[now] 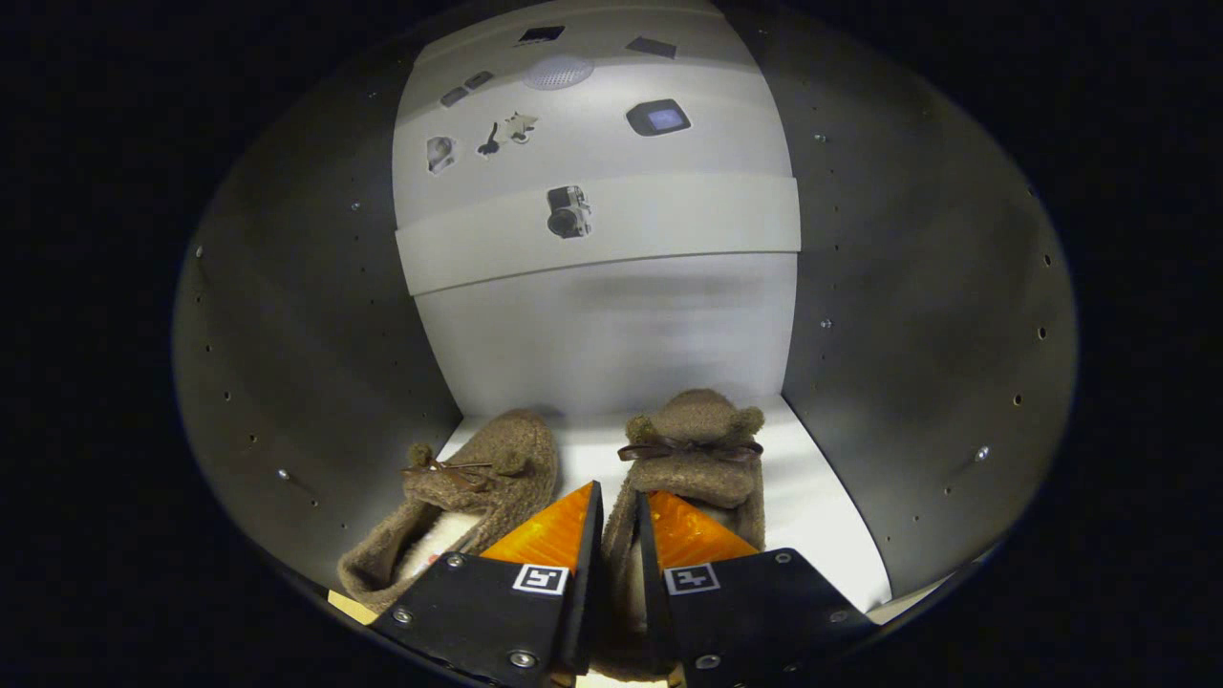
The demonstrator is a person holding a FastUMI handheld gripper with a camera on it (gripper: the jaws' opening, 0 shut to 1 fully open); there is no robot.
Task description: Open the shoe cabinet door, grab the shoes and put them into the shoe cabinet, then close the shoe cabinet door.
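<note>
— Shoes first! We see two fuzzy brown ones. Where are they?

— Both sit side by side on the white floor [822, 506] inside the shoe cabinet [287, 363]. The left shoe [468, 497] leans a bit to one side. The right shoe [697, 449] points straight at the back wall [611, 334] and has a little dark bow on top.

— And our gripper [619, 506]?

— Its fingers are almost together, with just a thin gap. The side of the right shoe sits in that gap, and both fingers seem to press on it. One finger reaches down into the shoe's opening.

— What else do we see?

— Grey walls with small holes on each side. Up high, small stickers [568, 212] dot the pale back panel.
</note>
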